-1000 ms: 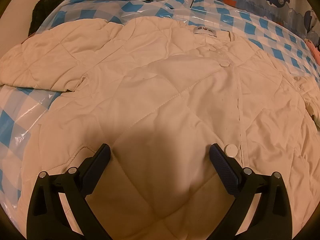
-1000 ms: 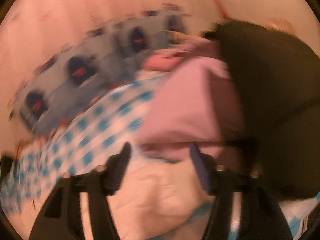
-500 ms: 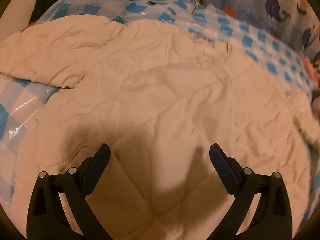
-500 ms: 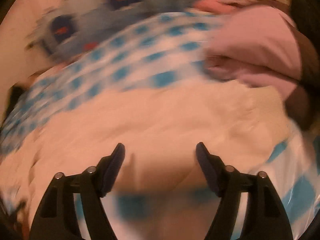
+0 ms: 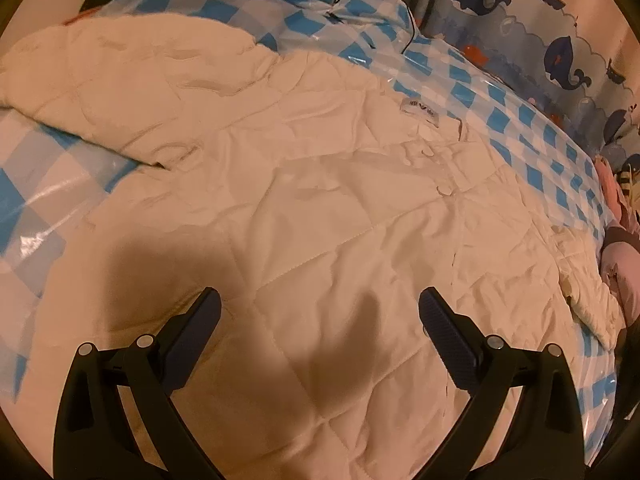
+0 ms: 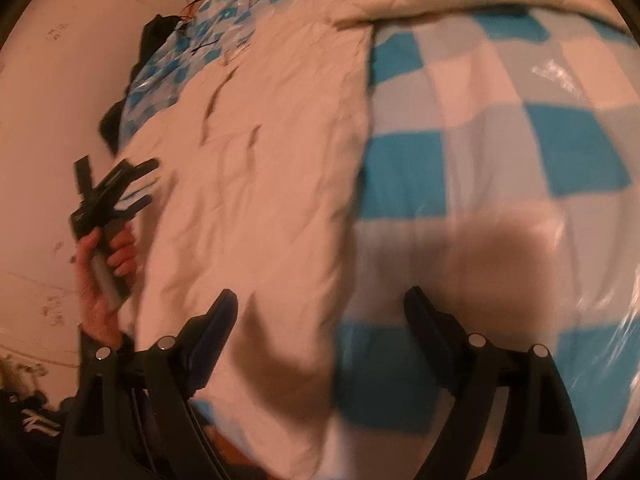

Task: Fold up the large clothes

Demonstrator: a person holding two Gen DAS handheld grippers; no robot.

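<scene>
Here, a cream quilted jacket (image 5: pixel 320 208) is seen spread flat, front up, over a blue-and-white checked plastic sheet (image 5: pixel 500 116) that covers the work surface. In the left wrist view the neck label (image 5: pixel 420 109) is found toward the far side, with a row of round snap buttons (image 5: pixel 445 189) running down from it along the closure, and one sleeve (image 5: pixel 120 80) is laid out to the upper left. The left gripper (image 5: pixel 320 312) is held above the lower body of the jacket with its jaws spread wide and nothing between them; its shadow is cast on the fabric below. A whale-patterned cloth (image 5: pixel 540 40) is seen beyond the sheet, and pink garments (image 5: pixel 620 264) are piled at the right edge. In the right wrist view, which is somewhat blurred, the right gripper (image 6: pixel 320 312) is positioned over the jacket's side edge (image 6: pixel 352 220), where cream fabric meets bare checked sheet; its jaws are parted wide and nothing is gripped. At the left of that view the left hand (image 6: pixel 102 272) is seen wrapped around the handle of the other gripper, beside the jacket.
</scene>
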